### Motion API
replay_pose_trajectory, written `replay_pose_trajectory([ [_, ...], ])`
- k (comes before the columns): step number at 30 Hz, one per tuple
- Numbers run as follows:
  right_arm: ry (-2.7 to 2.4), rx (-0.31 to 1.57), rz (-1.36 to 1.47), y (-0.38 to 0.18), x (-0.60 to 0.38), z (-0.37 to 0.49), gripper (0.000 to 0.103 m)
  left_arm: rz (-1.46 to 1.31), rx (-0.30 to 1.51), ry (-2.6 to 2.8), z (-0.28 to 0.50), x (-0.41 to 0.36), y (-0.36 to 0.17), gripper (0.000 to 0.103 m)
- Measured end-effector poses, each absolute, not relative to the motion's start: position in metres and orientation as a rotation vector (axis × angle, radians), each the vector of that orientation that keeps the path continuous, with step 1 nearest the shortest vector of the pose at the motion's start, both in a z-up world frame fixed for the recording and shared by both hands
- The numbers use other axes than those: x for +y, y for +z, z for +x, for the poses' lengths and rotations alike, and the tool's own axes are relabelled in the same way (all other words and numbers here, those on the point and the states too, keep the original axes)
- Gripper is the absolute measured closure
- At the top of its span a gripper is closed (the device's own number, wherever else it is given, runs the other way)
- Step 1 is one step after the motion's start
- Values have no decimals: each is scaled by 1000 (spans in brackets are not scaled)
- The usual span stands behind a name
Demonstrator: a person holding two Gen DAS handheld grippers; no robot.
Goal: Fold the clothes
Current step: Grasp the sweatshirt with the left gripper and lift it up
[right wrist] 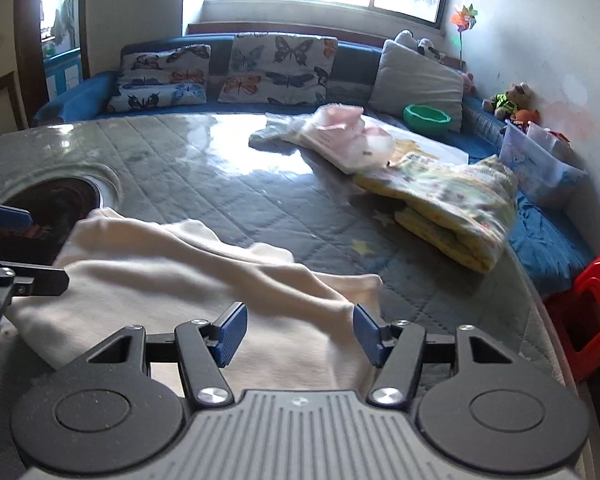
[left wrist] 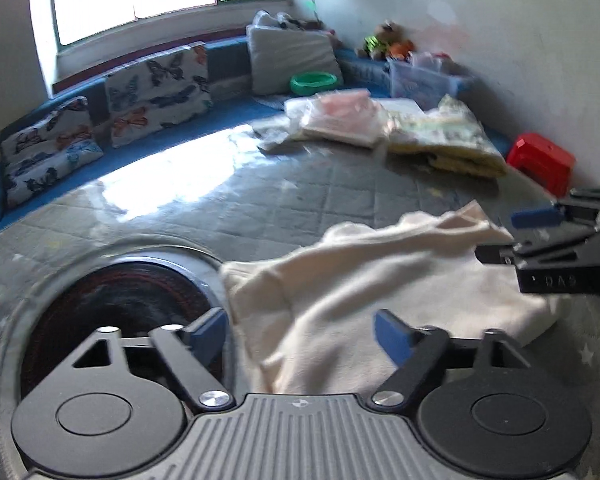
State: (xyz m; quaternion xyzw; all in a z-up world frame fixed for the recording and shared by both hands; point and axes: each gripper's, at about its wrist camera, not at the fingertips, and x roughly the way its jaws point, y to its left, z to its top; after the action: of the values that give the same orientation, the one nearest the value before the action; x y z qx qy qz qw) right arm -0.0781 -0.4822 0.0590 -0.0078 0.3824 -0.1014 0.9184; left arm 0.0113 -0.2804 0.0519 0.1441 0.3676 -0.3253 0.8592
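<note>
A cream garment (left wrist: 360, 280) lies crumpled and loosely folded on the grey quilted table cover (left wrist: 260, 200). My left gripper (left wrist: 300, 334) is open, its blue pads on either side of the cloth's near edge. My right gripper (right wrist: 298, 332) is open just above the garment (right wrist: 188, 276), holding nothing. The right gripper also shows at the right edge of the left wrist view (left wrist: 520, 236), open above the garment's far corner. The left gripper shows at the left edge of the right wrist view (right wrist: 16, 248).
A round dark hole (left wrist: 120, 312) in the table sits left of the garment. Folded clothes (right wrist: 452, 208) and a bagged pink item (right wrist: 348, 136) lie at the far right. A red stool (right wrist: 592, 312), butterfly cushions (right wrist: 276, 68), a green bowl (right wrist: 426, 118) and a plastic box (right wrist: 540, 168) stand around the table.
</note>
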Motion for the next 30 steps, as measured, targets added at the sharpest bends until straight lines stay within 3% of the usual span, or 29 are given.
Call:
replay_pose_trajectory([
  [4, -206, 793, -8, 50, -491, -72, 44, 316, 820, -698, 15, -288, 38, 72],
  [8, -215, 790, -28, 45, -495, -64, 44, 322, 805, -701, 15, -288, 37, 89],
  [10, -209, 796, -24, 42, -497, -58, 50, 317, 793, -701, 16, -287, 40, 98],
  [11, -198, 804, -28, 39, -497, -54, 66, 306, 788, -700, 17, -286, 42, 98],
  [14, -201, 806, -33, 39, -495, -50, 95, 278, 789, -713, 20, -282, 46, 98],
  [21, -169, 662, -54, 80, -486, -70, 97, 259, 773, -723, 20, -276, 50, 99],
  [30, -112, 308, -143, 193, -447, -120, 98, 136, 692, -720, 20, -265, 91, 100],
])
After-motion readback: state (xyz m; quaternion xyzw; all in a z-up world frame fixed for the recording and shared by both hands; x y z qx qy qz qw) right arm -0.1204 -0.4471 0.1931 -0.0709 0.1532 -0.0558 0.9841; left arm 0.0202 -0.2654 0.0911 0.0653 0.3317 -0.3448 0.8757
